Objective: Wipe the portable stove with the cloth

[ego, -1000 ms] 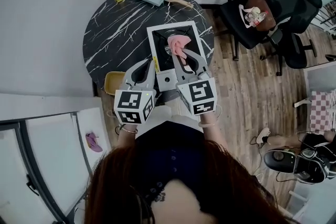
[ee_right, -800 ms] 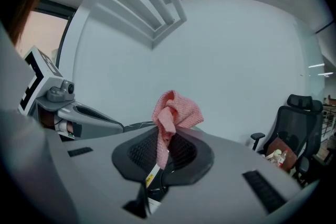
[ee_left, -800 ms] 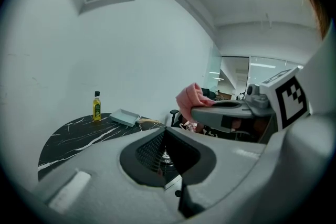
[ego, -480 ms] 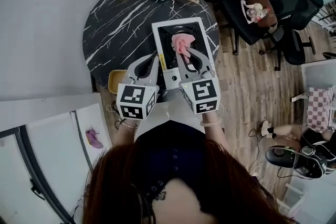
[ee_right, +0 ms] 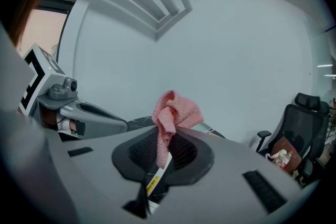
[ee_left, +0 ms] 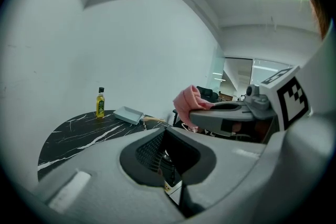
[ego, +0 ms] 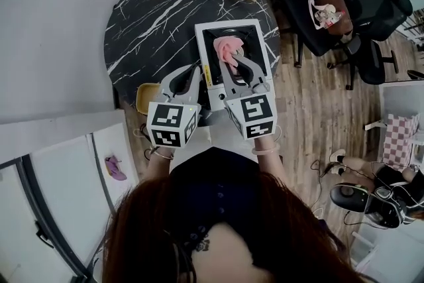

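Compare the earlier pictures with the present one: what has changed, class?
Little changed. The right tongs keep the pink cloth clamped and have shifted it only slightly over the portable stove. The left tongs stay shut and empty beside the stove.

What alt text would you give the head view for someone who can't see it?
The right tool holds a pink cloth over a white portable stove on a round black marble table. The left tool sits by the stove's left edge.

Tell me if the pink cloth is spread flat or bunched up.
Bunched up: the pink cloth is a crumpled wad pinched in the shut right tongs over the portable stove.
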Action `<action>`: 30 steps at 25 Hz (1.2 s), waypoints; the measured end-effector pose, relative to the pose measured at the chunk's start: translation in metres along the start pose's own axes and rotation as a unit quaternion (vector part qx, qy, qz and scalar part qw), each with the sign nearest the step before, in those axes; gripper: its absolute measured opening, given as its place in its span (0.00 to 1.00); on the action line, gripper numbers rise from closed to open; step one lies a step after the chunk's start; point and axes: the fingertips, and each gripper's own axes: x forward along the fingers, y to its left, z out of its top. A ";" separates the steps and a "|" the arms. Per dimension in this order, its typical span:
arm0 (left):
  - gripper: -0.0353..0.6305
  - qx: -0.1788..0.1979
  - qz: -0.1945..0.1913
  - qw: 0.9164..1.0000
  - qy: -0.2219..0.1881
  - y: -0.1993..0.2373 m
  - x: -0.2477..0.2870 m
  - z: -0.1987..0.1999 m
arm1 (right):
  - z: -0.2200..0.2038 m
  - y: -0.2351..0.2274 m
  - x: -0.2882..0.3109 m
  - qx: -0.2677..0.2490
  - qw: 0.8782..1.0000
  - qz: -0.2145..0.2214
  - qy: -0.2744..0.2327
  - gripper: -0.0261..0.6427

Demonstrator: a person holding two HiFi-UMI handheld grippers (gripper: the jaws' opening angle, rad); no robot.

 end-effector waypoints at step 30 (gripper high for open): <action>0.07 -0.034 0.095 0.995 -0.001 0.010 0.062 0.017 | 0.006 -0.061 0.063 -0.104 0.986 0.127 0.013 0.10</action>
